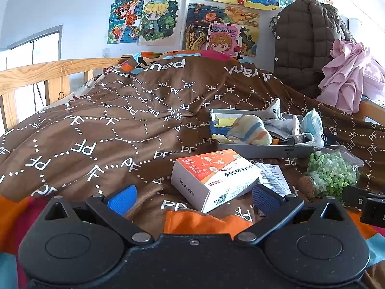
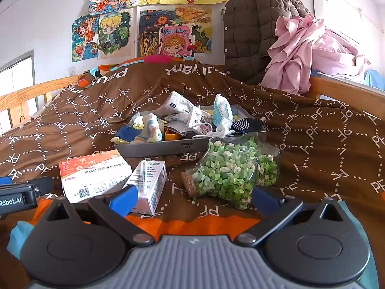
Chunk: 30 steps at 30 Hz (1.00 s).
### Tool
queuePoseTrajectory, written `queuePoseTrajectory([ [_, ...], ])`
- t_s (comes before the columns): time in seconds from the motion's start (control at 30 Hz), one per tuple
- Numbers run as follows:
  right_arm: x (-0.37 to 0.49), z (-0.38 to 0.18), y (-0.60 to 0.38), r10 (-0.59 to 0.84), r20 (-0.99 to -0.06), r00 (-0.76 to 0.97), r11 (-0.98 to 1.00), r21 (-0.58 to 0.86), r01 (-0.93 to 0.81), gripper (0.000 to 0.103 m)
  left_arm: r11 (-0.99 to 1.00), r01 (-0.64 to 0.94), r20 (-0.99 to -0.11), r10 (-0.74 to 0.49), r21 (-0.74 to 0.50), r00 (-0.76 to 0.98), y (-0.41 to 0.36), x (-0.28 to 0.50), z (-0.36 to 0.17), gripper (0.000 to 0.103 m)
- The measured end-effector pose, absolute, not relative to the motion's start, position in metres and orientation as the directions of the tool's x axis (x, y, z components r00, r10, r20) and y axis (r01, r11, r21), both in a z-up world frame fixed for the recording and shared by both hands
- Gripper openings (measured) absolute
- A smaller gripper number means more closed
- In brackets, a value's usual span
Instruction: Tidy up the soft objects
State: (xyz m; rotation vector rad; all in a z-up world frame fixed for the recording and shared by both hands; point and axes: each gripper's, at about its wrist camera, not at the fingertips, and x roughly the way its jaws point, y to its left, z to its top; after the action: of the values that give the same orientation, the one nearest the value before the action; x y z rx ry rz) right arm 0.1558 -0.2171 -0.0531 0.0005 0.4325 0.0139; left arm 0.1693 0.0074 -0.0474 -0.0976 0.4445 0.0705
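Both wide-open claws (image 1: 192, 198) (image 2: 192, 198) sit short of the sock-filled tray (image 2: 154, 149).

Soft toys, socks, masks (image 2: 222, 112) heaped in grey tray (image 2: 154, 149) on brown quilt.

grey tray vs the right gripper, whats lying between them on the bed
In the right wrist view, a glass jar of green paper stars and a small carton lie on the brown quilt between the open right gripper and the grey tray.
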Motion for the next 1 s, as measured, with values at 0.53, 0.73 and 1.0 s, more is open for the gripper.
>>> queuePoseTrajectory([
  [0.53, 0.1576, -0.0532, -0.2183, 0.015, -0.424, 0.906, 1.000, 0.003, -0.015, 0.103, 0.995, -0.071, -0.451, 0.032, -0.069, 0.892, 0.0042, 0.1719, -0.0505, 0.102],
  [0.73, 0.1571, -0.0541, -0.2174, 0.016, -0.426, 0.904, 1.000, 0.003, -0.016, 0.103, 0.995, -0.079, -0.456, 0.039, -0.069, 0.889, 0.0041, 0.1725, -0.0507, 0.102],
  [1.0, 0.1575, -0.0540, -0.2184, 0.018, -0.431, 0.902, 1.000, 0.002, -0.019, 0.103, 0.995, -0.072, -0.451, 0.033, -0.069, 0.892, 0.0041, 0.1715, -0.0506, 0.102],
])
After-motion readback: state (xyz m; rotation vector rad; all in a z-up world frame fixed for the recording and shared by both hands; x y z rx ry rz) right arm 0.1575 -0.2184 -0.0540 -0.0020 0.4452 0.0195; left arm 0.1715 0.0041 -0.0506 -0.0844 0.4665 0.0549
